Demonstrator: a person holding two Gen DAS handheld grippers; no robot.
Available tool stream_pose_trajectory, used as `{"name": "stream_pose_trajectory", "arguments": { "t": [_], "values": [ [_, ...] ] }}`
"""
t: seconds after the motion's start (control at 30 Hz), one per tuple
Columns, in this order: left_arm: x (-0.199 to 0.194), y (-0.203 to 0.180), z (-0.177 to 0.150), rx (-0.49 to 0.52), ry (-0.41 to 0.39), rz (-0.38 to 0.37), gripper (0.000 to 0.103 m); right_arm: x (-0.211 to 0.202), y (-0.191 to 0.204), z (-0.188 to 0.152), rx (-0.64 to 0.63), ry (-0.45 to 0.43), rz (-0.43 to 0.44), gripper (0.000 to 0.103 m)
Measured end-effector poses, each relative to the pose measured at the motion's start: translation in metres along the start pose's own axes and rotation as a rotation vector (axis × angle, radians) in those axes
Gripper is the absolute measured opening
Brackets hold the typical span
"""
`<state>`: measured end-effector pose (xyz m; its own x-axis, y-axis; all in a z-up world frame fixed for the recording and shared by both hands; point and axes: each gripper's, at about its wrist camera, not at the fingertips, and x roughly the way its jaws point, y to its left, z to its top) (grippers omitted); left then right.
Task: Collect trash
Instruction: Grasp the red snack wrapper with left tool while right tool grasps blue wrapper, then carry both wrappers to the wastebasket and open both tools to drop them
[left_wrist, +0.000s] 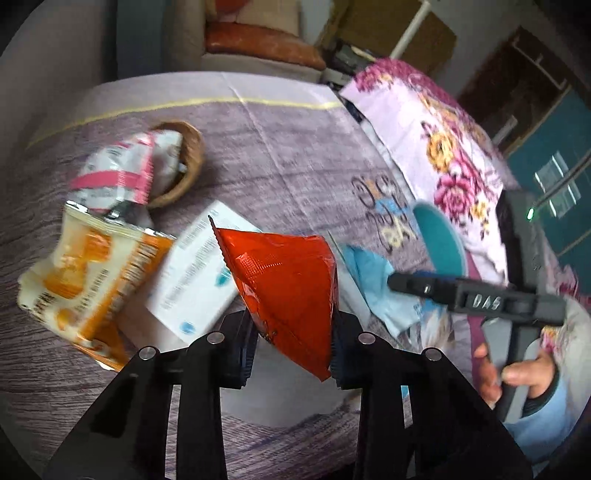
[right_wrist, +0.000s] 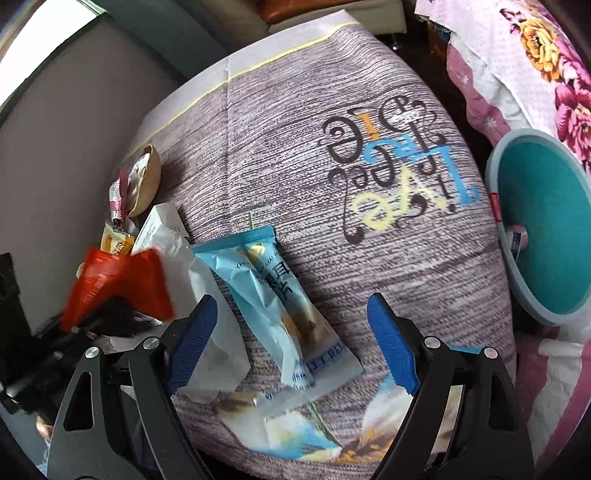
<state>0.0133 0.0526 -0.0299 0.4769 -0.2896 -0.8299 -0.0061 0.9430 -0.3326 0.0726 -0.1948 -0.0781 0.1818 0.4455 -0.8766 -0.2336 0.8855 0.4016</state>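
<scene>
Between the pads of the left gripper (left_wrist: 291, 347) sits a red wrapper (left_wrist: 288, 291), pinched at its lower end and lifted above the table (left_wrist: 288, 147). Just beside it lie a white box (left_wrist: 199, 273), an orange-and-cream packet (left_wrist: 92, 280) and a pink-striped packet (left_wrist: 122, 173) spilling from a small wooden bowl (left_wrist: 192, 155). Over a light blue wrapper (right_wrist: 273, 302) the right gripper (right_wrist: 291, 343) hangs wide, holding nothing. A teal bin (right_wrist: 546, 236) stands at the table's right edge.
</scene>
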Motion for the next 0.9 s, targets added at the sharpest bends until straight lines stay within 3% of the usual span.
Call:
{"name": "stream_pose_trajectory", "arguments": {
  "t": [0.1,0.2,0.23,0.27,0.33,0.9],
  "values": [
    [-0.004,0.011,0.006,-0.034,-0.012,0.003,0.033,0.009,0.004,0.000,-0.017,0.012,-0.006,0.073],
    [-0.004,0.016,0.009,-0.052,-0.014,0.001,0.033,0.017,0.007,-0.002,-0.038,0.027,0.004,0.049],
    [-0.003,0.017,0.010,-0.052,-0.014,0.000,0.033,0.017,0.007,-0.003,-0.047,0.025,0.013,0.033],
    [-0.003,0.016,0.011,-0.050,-0.014,-0.001,0.033,0.016,0.007,-0.004,-0.052,0.016,0.011,0.025],
    [-0.001,0.014,0.012,-0.042,-0.013,-0.003,0.033,0.010,0.008,-0.006,-0.063,-0.020,0.000,0.018],
    [0.022,-0.053,0.042,0.101,-0.003,-0.037,0.033,-0.061,-0.029,0.003,0.027,-0.192,0.026,0.018]
  ]
}}
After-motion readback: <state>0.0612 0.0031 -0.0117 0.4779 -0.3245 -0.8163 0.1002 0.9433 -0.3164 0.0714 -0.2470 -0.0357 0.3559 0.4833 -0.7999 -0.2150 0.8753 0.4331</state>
